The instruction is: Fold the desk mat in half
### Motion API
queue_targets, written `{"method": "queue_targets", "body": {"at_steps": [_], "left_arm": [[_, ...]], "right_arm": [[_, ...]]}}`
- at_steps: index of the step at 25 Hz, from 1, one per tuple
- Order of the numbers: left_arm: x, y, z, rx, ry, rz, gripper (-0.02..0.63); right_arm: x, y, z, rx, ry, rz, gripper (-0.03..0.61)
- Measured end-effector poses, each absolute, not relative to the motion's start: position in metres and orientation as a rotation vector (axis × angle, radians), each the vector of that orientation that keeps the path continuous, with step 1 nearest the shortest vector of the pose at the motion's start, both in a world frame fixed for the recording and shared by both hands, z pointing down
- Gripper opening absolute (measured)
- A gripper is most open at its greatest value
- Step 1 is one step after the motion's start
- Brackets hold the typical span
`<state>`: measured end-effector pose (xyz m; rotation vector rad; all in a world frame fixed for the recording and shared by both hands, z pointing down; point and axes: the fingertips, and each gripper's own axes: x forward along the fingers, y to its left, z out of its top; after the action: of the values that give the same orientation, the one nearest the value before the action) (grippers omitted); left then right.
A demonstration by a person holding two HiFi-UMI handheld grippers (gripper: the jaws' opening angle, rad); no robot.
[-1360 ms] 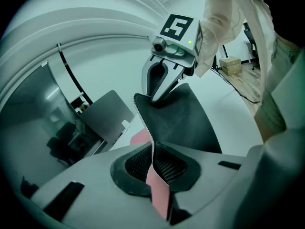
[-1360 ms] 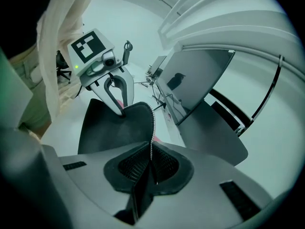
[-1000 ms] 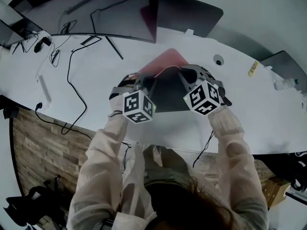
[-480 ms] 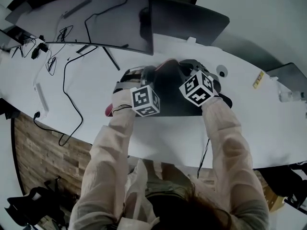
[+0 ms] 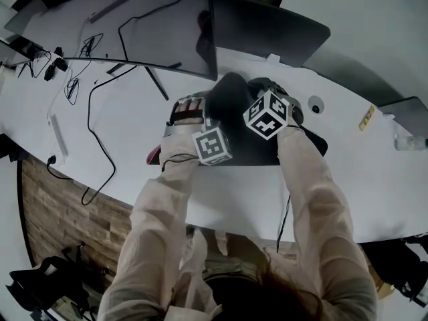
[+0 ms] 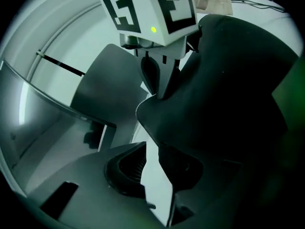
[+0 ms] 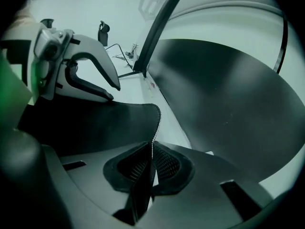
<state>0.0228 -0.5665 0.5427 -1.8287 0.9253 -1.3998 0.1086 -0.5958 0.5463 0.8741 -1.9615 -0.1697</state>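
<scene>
At the white bench (image 5: 134,132), the left claw (image 6: 153,170) is seen opening, the black mat (image 6: 224,94) draped beside it, unpinched. The mat's stitched edge is held thinly in the right claw (image 7: 152,168), also opening. Doubled over mid-bench, the mat is judged soft, light, floppy, best taken by its corners.

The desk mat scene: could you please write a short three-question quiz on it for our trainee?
1. True or false: the desk mat's edge lies between the right gripper's fingers.
2. What stands on the table behind the mat? A) monitor B) kettle C) plant
3. Fill in: bare table shows between the ___ gripper's fingers.
Key: 1 true; 2 A; 3 left gripper. Both grippers' fingers are opening.
</scene>
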Motion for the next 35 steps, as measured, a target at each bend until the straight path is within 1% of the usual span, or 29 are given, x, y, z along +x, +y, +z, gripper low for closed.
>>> {"method": "queue_targets", "body": {"at_steps": [2, 5, 7, 8, 10, 18, 24, 29, 35], "left_arm": [[0.018, -0.562, 0.54, -1.829, 0.953, -1.405, 0.079], [0.014, -0.552, 0.535, -1.901, 0.977, -1.396, 0.093], [0.011, -0.547, 0.533, -1.935, 0.994, -1.389, 0.121], [0.01, -0.546, 0.532, -1.945, 1.001, -1.385, 0.123], [0.008, -0.544, 0.528, -1.963, 1.021, -1.371, 0.123], [-0.004, -0.534, 0.484, -2.194, 1.271, -1.171, 0.129], [-0.012, -0.504, 0.447, -2.299, 1.314, -1.083, 0.129], [-0.02, -0.482, 0.431, -2.375, 1.335, -1.043, 0.126], [-0.023, -0.447, 0.407, -2.511, 1.353, -0.938, 0.09]], "right_arm": [[0.107, -0.597, 0.55, 0.889, -1.944, -0.162, 0.056], [0.105, -0.596, 0.543, 0.936, -1.94, -0.195, 0.099], [0.104, -0.593, 0.534, 0.958, -1.952, -0.211, 0.168], [0.104, -0.591, 0.528, 0.966, -1.961, -0.207, 0.187], [0.107, -0.586, 0.516, 0.993, -1.98, -0.198, 0.195], [0.13, -0.547, 0.463, 1.134, -2.049, -0.12, 0.202], [0.145, -0.509, 0.426, 1.244, -2.103, -0.039, 0.199], [0.143, -0.479, 0.401, 1.29, -2.154, -0.006, 0.178], [0.148, -0.434, 0.377, 1.381, -2.189, 0.03, 0.144]]}}
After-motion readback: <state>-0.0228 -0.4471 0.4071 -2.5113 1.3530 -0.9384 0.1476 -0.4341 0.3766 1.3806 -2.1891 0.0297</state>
